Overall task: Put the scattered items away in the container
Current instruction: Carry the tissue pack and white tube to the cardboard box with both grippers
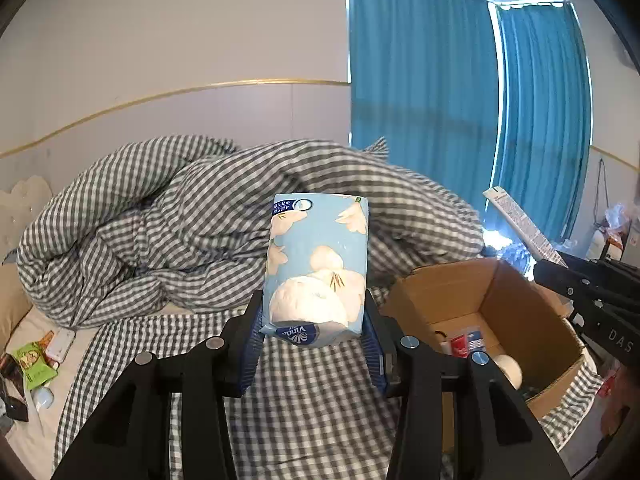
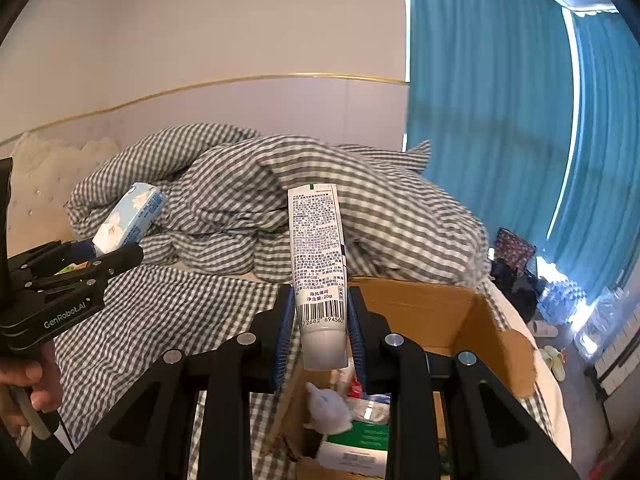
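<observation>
Left hand-held gripper [image 1: 312, 332]: closed on the lower end of a tissue pack [image 1: 316, 264]; the blue pads press both long sides, and the pack stands up out of the jaws in the left wrist view.
Tissue pack: light blue with white flowers, held in the air over the bed [image 1: 304, 400]; in the right wrist view it shows at 9 o'clock, tilted, its free end toward 1 o'clock.
Right hand-held gripper [image 2: 320, 336]: narrow, clamped on a tube [image 2: 318, 264] near its cap end; pads touch both sides.
Tube: white, with dense print and a barcode, crimped end up, cap end down between the jaws, held above the near edge of the box [image 2: 424, 300]. In the left wrist view it shows at 3 o'clock, slanting toward 10 o'clock.
Box: open brown cardboard, flaps up, sitting on the bed at 4 o'clock in the left wrist view and at 5 o'clock in the right. Inside lie a white tissue wad [image 2: 328, 404], a green-and-white packet [image 2: 360, 440], something red, and a pale round thing [image 1: 510, 368].
Duvet [image 1: 180, 220]: grey-and-white check, heaped at the far side of the bed, behind both held things.
Loose items [image 1: 34, 364]: a green packet, a white rectangular thing and some dark things lie at 8 o'clock in the left wrist view, on the bed, well apart from the box.
Hand [image 2: 24, 384]: at 8 o'clock in the right wrist view, gripping the left tool's handle.
Curtain [image 1: 460, 100]: blue, at 1 o'clock.
</observation>
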The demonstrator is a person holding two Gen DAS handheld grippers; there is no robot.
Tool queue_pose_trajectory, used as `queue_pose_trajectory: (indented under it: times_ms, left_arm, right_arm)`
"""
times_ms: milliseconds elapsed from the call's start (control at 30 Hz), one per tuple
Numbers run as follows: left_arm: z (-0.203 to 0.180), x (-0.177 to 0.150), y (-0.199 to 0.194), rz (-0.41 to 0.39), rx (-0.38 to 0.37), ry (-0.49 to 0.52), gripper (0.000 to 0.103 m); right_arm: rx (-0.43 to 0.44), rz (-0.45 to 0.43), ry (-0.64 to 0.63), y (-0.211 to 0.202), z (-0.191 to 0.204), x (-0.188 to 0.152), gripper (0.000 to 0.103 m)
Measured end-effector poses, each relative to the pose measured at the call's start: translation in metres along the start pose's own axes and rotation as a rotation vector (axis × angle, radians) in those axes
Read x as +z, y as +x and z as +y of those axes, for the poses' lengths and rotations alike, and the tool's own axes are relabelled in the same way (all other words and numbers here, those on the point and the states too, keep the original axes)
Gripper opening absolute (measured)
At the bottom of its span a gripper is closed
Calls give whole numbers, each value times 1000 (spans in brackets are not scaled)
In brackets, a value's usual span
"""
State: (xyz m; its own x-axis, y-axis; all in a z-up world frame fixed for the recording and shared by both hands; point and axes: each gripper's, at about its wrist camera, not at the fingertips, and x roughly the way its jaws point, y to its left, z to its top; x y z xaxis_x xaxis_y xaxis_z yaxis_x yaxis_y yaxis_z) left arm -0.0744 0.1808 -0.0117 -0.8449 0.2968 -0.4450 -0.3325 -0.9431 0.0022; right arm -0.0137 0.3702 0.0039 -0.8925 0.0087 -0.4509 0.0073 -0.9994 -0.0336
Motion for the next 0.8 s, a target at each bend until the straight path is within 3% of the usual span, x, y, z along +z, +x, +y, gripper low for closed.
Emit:
queue_pose_trajectory:
  times_ms: [267, 800]
  left_arm:
    - [-41, 3, 2, 5, -44, 12, 45]
    - [-101, -11, 55, 76, -91, 61, 45]
  right_arm:
    - [-60, 27, 56, -6, -41, -14, 26]
    - [-113, 195, 139, 53, -113, -75, 26]
